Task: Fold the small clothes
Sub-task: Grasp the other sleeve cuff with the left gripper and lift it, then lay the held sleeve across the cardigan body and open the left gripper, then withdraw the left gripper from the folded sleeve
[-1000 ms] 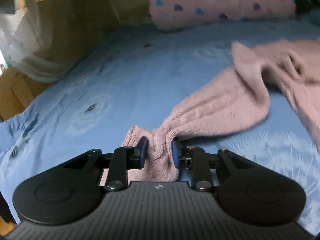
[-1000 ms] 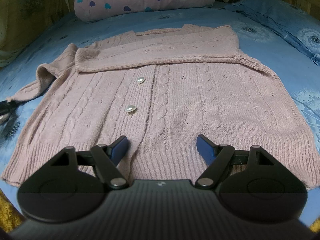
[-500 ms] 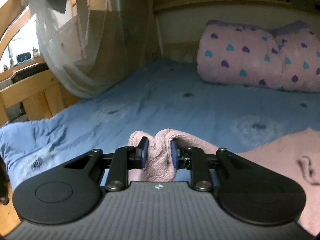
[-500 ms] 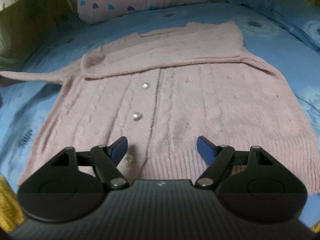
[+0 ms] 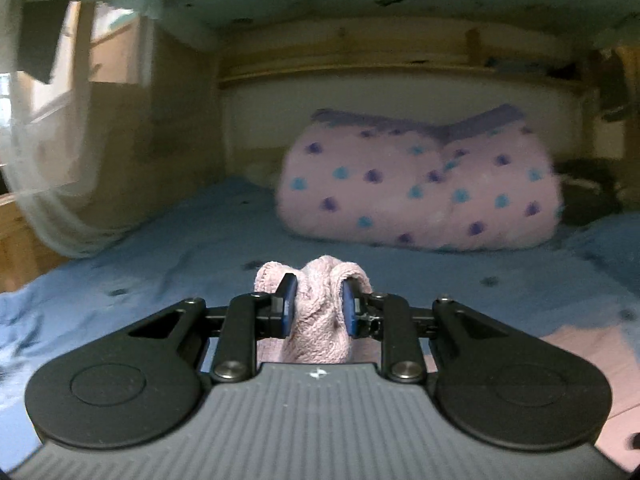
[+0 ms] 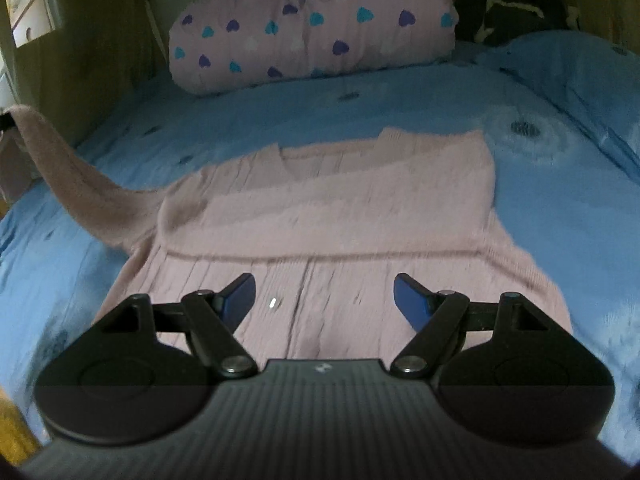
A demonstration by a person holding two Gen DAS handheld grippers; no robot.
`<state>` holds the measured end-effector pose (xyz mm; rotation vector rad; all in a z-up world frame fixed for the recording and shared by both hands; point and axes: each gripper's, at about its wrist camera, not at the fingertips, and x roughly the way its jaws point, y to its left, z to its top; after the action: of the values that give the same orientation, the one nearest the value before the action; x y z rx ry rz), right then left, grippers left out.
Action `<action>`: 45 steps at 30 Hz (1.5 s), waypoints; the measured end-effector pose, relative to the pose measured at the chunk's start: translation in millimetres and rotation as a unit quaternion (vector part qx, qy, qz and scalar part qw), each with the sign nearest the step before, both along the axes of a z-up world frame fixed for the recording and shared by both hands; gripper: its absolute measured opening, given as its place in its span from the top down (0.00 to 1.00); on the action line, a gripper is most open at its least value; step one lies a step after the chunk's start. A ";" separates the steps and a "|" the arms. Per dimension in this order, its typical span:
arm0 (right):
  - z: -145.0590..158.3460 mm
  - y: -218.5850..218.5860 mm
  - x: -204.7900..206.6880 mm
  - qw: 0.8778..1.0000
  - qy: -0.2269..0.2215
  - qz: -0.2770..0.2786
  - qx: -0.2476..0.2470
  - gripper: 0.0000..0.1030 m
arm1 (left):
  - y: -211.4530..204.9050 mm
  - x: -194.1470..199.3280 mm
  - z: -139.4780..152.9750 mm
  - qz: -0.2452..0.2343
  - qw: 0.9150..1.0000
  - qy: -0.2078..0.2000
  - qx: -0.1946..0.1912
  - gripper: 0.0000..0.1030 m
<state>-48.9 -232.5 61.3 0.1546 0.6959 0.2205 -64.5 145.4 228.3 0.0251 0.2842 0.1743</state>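
Observation:
A pink knitted cardigan lies flat on the blue bedsheet, with one sleeve folded across its chest. My left gripper is shut on the cuff of the other sleeve and holds it raised above the bed. In the right wrist view that sleeve stretches up and away to the far left. My right gripper is open and empty, hovering over the lower front of the cardigan near a button.
A pink rolled blanket with hearts lies at the head of the bed. A dark bundle sits at the back right. A wooden wall and mosquito net stand at the left.
My left gripper has lifted the sleeve cuff off the bed and tilted up toward the headboard. The sleeve now hangs stretched in the air. My right gripper has moved forward over the cardigan.

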 end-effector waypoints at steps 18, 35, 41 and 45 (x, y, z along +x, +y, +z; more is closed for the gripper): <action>-25.7 -66.4 25.4 0.995 0.016 -0.073 0.067 0.25 | -208.1 91.6 -98.3 -0.160 0.981 0.110 -0.029 0.73; -30.6 -48.7 30.3 0.998 0.026 -0.053 0.022 0.25 | -212.0 83.6 -148.7 -0.170 0.965 0.187 0.073 0.12; -34.7 -39.8 30.5 0.999 0.029 -0.042 0.006 0.25 | -179.2 56.1 -121.0 -0.185 0.963 0.180 0.071 0.04; -37.4 -31.4 31.0 0.999 0.028 -0.034 -0.007 0.25 | -158.6 51.6 -111.8 -0.167 0.967 0.183 0.053 0.04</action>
<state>-17.9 -264.0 23.9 0.1718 0.7463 0.1467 -12.9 -13.1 116.5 0.2122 0.6338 -0.1535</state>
